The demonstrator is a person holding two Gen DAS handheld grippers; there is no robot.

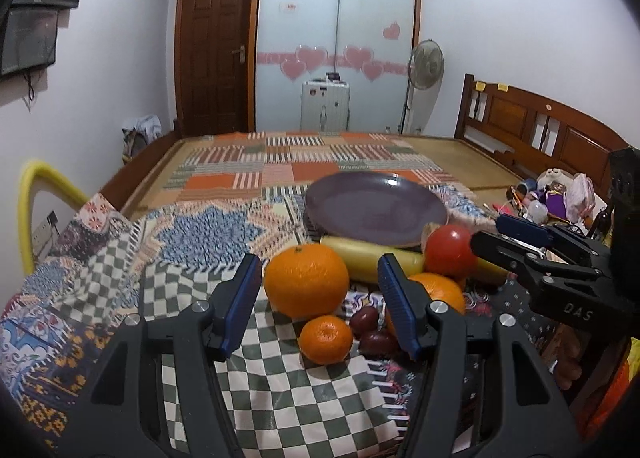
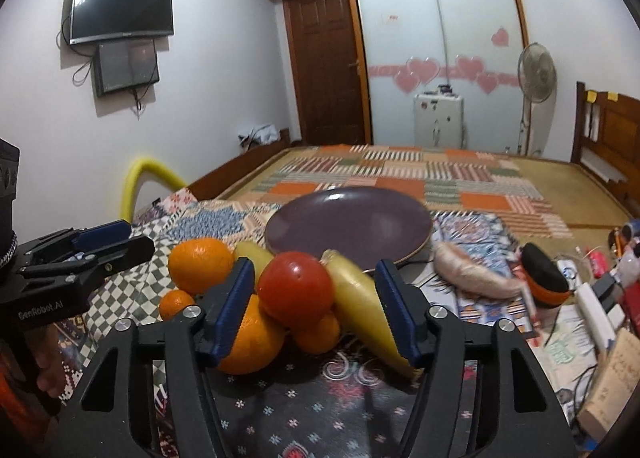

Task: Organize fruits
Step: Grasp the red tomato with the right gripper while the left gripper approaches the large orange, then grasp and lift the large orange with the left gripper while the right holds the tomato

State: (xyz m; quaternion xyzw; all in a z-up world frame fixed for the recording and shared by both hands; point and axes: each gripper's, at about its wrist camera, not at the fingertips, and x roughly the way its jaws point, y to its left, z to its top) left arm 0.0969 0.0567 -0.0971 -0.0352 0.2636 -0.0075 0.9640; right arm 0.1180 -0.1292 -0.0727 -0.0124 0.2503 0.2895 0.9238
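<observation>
Our left gripper [image 1: 318, 292] and right gripper [image 2: 316, 308] both gape wide, holding nothing. The fruit pile [image 2: 280, 290] lies just before the empty plate [image 2: 348, 224]; nudged, the tomato [image 2: 295, 288], seemingly perched on top, could roll.

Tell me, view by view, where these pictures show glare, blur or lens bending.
Left wrist view: the purple plate carries a small white glare spot near its far rim; the door and wardrobe edges bow from the fisheye; black corners. Right wrist view: the pinkish object right of the plate is smeared; the red fruit looks sharp.
</observation>
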